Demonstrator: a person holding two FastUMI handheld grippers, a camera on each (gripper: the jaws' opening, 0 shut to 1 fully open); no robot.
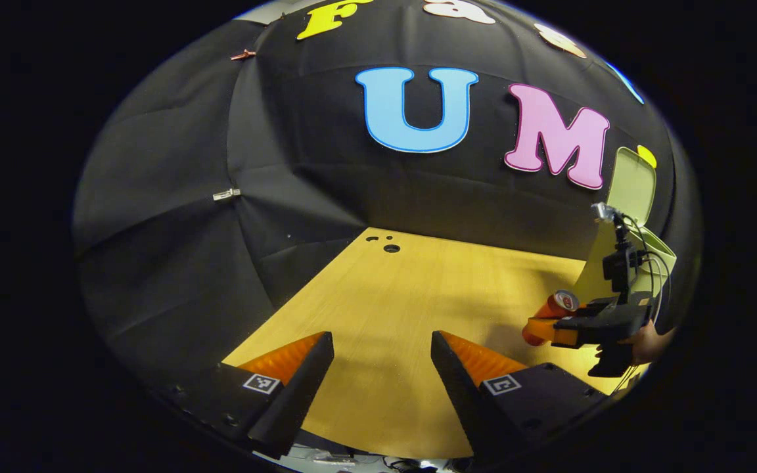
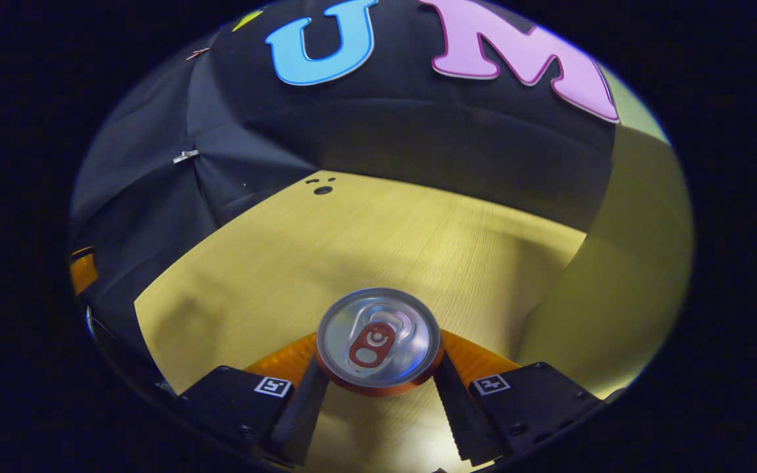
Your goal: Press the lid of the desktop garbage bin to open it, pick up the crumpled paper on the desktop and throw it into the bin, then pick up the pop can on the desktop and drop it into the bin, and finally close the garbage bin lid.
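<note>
The can (image 2: 378,341), top toward my camera, sits clamped between my right gripper (image 2: 377,387) fingers. The bin (image 2: 621,289) stands at three o'clock, lid (image 1: 631,187) up. I should carry the can above the rim before releasing. My left gripper (image 1: 382,368) hangs open, empty.

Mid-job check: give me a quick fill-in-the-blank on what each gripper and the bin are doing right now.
1. The right gripper is shut on the ____.
2. The left gripper is open and holds ____.
3. The garbage bin has its lid standing ____.

Missing words: pop can; nothing; open
</note>
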